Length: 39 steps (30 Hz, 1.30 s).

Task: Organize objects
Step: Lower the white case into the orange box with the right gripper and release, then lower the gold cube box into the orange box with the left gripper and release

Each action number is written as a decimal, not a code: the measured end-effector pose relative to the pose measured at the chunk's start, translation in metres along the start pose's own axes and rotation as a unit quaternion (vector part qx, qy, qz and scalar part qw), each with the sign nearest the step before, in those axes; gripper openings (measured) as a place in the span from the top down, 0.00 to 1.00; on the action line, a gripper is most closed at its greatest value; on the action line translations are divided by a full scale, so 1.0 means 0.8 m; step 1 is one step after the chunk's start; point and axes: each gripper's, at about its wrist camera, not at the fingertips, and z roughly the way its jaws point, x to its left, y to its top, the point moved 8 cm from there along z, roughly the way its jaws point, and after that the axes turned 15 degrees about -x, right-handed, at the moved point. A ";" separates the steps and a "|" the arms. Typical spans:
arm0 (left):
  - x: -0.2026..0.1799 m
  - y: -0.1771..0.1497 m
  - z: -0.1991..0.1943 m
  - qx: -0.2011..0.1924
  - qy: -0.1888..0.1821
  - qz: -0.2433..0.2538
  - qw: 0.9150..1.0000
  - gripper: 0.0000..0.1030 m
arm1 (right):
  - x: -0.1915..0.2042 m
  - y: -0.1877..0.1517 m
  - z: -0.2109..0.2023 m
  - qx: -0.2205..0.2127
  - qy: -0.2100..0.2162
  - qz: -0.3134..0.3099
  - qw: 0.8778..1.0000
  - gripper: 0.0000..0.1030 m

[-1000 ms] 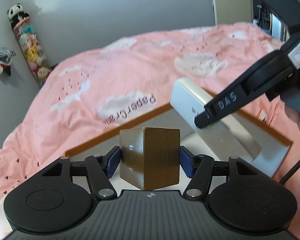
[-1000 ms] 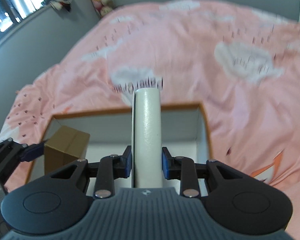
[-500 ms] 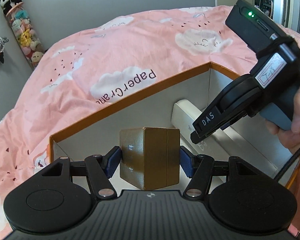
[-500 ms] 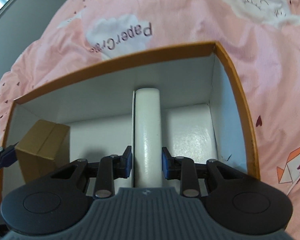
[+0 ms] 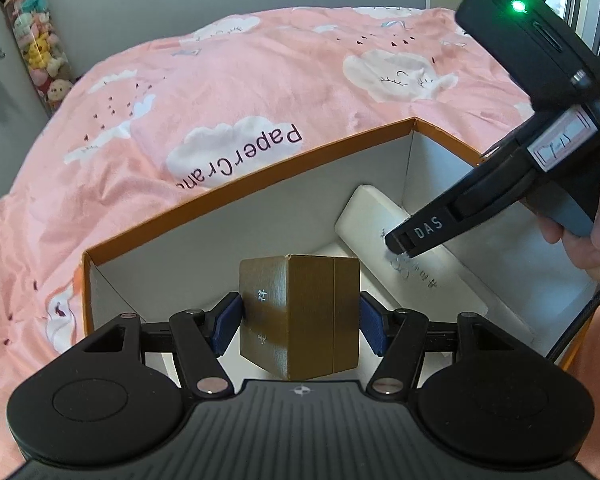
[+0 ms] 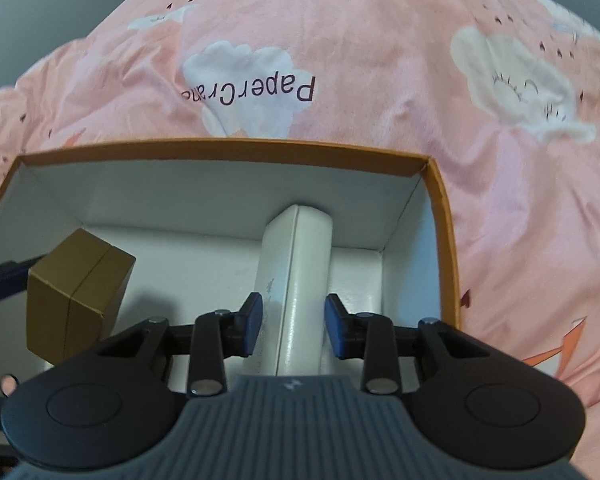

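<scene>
My left gripper (image 5: pixel 300 316) is shut on a small brown cardboard box (image 5: pixel 300 312), held just above the white floor inside an orange-rimmed box (image 5: pixel 260 172). From the right wrist view the brown box (image 6: pixel 76 292) hangs at the left of the orange-rimmed box (image 6: pixel 220 150). A long white box (image 6: pixel 300 248) lies on the floor near the right wall, rolled slightly to one side. My right gripper (image 6: pixel 292 320) straddles its near end. Its jaws are opening and the blue pads stand just off the box's sides. In the left wrist view, the right gripper (image 5: pixel 412 236) rests above the white box (image 5: pixel 380 224).
The orange box sits on a pink duvet (image 5: pixel 260 80) printed with clouds. A hand (image 5: pixel 592 240) and a black cable (image 5: pixel 580 328) are at the right edge. A tall clear tube of plush toys (image 5: pixel 36 48) stands by the far wall.
Both grippers have sunk into the orange box. The white box has come down onto its floor and rolled a little. The right pads have parted from its sides.
</scene>
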 end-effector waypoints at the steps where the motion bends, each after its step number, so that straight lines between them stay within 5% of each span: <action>1: 0.002 0.000 0.000 0.002 -0.001 -0.006 1.000 0.31 | 0.000 0.001 -0.002 -0.003 -0.003 -0.011 1.000 0.67; 8: 0.003 -0.003 0.001 0.007 -0.008 -0.012 1.000 0.31 | -0.003 0.009 -0.015 -0.015 -0.025 -0.079 0.996 0.66; 14: 0.000 -0.003 0.004 0.017 -0.023 -0.013 1.000 0.37 | 0.021 -0.020 -0.019 0.053 0.043 -0.108 0.992 0.71; 17: 0.000 -0.005 0.005 0.022 -0.025 -0.012 0.999 0.42 | 0.039 -0.036 -0.016 0.073 0.074 -0.129 0.986 0.85; 20: 0.000 -0.006 0.006 0.027 -0.031 -0.013 0.999 0.46 | 0.049 -0.047 -0.005 0.097 0.098 -0.122 0.983 0.88; 28: 0.000 -0.009 0.008 0.040 -0.046 0.006 0.998 0.46 | 0.034 -0.055 0.015 0.111 0.054 -0.152 0.981 1.00; 33: -0.014 -0.008 0.004 0.056 -0.094 0.028 0.994 0.46 | 0.025 -0.051 0.014 0.103 0.060 -0.126 0.985 1.00; 39: -0.041 -0.013 0.010 0.111 -0.175 0.045 0.977 0.46 | 0.018 -0.041 -0.018 0.068 0.067 -0.108 0.990 0.97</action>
